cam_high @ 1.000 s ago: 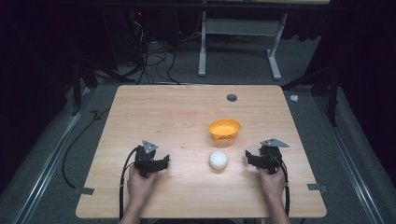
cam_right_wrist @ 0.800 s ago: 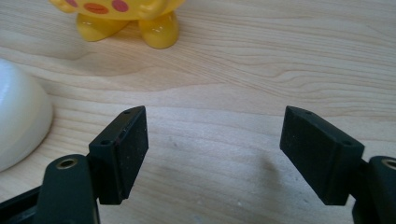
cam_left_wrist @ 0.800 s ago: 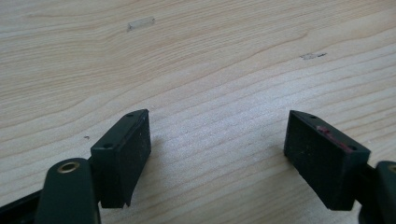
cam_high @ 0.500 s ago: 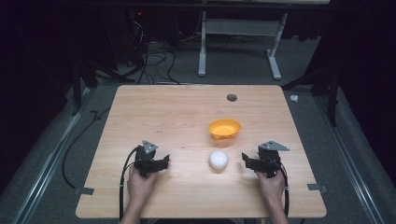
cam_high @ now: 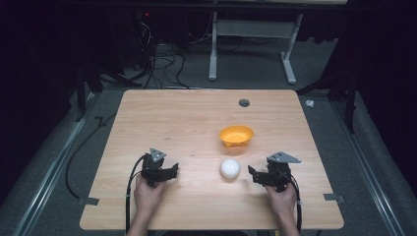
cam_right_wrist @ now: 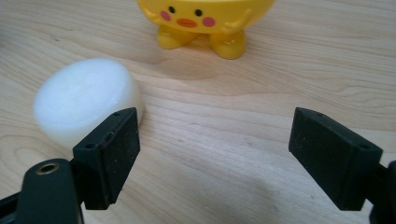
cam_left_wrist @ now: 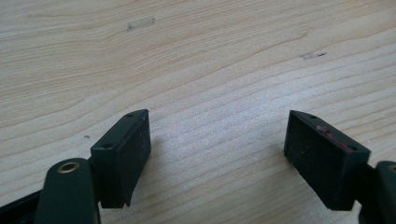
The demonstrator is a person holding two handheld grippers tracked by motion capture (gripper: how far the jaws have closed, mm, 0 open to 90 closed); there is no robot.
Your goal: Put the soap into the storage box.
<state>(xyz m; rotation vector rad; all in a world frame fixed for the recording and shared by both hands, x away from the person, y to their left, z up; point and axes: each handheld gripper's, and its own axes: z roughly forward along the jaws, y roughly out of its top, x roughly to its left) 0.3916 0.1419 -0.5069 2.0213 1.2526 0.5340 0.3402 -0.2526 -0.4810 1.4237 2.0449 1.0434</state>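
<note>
1. A light wooden table (cam_high: pixel 162 113) stands on a grey floor; a small dark round hole (cam_high: pixel 244 103) sits near its far edge, right of centre.
2. A yellow chick-faced bowl (cam_high: pixel 236 135) stands right of the table's centre; the right gripper view shows its painted eyes, pink cheeks, orange beak and two stubby feet (cam_right_wrist: pixel 205 21) resting on the wood.
3. A white round puck (cam_high: pixel 229 168) lies on the table just nearer the person than the bowl, apart from it; in the right gripper view it appears as a thick, flat-topped white disc (cam_right_wrist: pixel 86 100).
4. The left gripper (cam_high: pixel 173 168) is held in the left hand (cam_high: pixel 149 192) low over the near left of the table, pointing toward the puck but well apart from it; its jaws stand wide apart with bare wood between them (cam_left_wrist: pixel 217 161); it grasps nothing.
5. The right gripper (cam_high: pixel 252 173) is held in the right hand (cam_high: pixel 282 200) near the puck's right side, pointing at it; its jaws are spread wide and empty; in its own view the puck sits just behind the left jaw, outside the gap (cam_right_wrist: pixel 212 161).
6. Black cables trail from both grippers toward the near edge; a white desk frame (cam_high: pixel 215 44) and loose cables lie on the floor beyond the table.
</note>
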